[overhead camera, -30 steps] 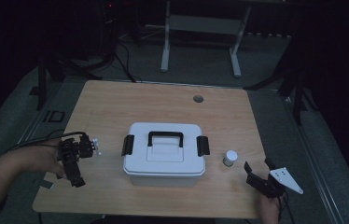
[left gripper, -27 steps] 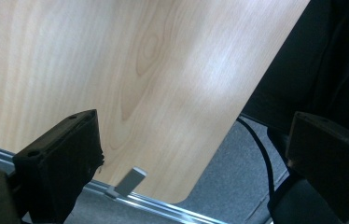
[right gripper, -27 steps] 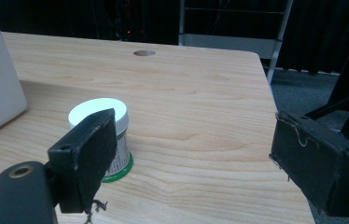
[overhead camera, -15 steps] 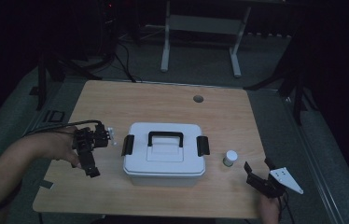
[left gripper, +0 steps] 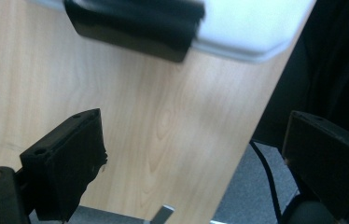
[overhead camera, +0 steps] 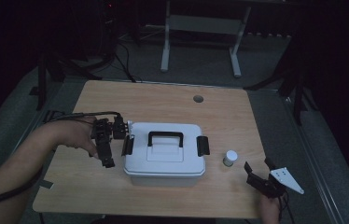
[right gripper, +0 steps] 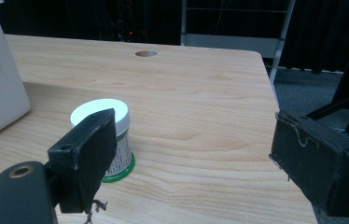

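I saw the white box point(overhead camera: 164, 154) sitting near the middle of the wooden surface point(overhead camera: 163, 100), a little toward my edge, its lid on and a black handle point(overhead camera: 165, 138) lying flat across the top. A black latch point(overhead camera: 128, 145) sat on its 9 o'clock end and another latch point(overhead camera: 202, 145) on its 3 o'clock end.

My left gripper point(overhead camera: 105, 148) was just beside the box at its 9 o'clock, close to that end's latch. I could not tell from the high view whether it touched the latch. In the left gripper view the jaws stood spread wide with bare wood between them and nothing pinched, and the latch point(left gripper: 133, 25) with the box's pale rim point(left gripper: 252, 28) lay ahead of them, blurred, at 12 o'clock.

At the box's 3 o'clock, near but apart from it, stood a small jar point(overhead camera: 230, 158) with a white cap. In the right gripper view it showed a green band around its base point(right gripper: 116, 140).

My right gripper point(overhead camera: 261, 172) rested well apart from the box at about 4 o'clock, near the surface's front right corner, jaws spread and empty. The jar stood just ahead of its left jaw, outside the gap.

A round hole point(overhead camera: 198, 99) marked the surface at 12 o'clock from the box.
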Tool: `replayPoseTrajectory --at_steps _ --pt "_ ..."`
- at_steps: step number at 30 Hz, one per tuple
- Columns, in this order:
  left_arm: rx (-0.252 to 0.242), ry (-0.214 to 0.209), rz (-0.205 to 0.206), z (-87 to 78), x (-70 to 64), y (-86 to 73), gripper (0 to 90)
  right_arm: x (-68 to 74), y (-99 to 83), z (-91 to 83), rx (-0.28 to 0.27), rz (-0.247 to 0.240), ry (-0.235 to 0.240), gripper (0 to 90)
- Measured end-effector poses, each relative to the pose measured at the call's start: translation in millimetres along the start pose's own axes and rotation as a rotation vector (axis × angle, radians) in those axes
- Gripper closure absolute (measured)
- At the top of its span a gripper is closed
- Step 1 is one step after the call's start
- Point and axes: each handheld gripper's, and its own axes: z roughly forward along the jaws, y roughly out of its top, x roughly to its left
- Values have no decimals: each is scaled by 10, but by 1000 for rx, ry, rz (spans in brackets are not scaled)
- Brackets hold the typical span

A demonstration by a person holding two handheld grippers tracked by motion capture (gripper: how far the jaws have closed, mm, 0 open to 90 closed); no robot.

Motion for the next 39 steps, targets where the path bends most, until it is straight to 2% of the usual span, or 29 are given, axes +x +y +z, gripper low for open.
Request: replayPoseTrajectory --at_steps 4,8,11,13,14,20,22,24,25,26,28,29,34,36,39 --pt "-12 4 19 -39 35 126 52 0 0 -1 0 2 2 138" --pt "4 21 35 -66 68 250 52 -2 -1 -2 -1 4 4 138" --pt "-1 28 40 -83 77 309 52 -5 -1 -2 -2 4 6 138" --pt "1 43 59 -86 69 366 52 -6 -1 -4 -2 7 6 138" --pt "5 34 69 -90 73 415 52 -8 -2 -5 -3 9 7 138" --pt "-7 28 61 -106 133 517 52 -7 -2 -5 -3 9 8 138" --pt "0 50 64 -103 162 566 52 -8 -2 -6 -3 10 8 138" --pt "-2 44 65 -100 181 595 53 -9 -2 -6 -4 11 9 138" --pt "0 54 73 -105 193 624 52 -10 -2 -6 -4 12 9 138" --pt "-8 38 76 -114 209 637 52 -11 -2 -7 -3 13 10 138" --pt "-8 38 76 -114 209 637 53 -12 -2 -7 -4 13 10 138" --pt "-24 32 81 -112 241 679 52 -11 -3 -8 -3 16 11 138" --pt "-35 53 89 -64 304 743 97 -11 -3 -10 -4 16 16 138" --pt "-38 50 87 -38 315 789 100 -15 -4 -10 -6 16 17 138" --pt "-60 52 105 -19 316 865 138 -20 -5 -12 -9 22 20 138"
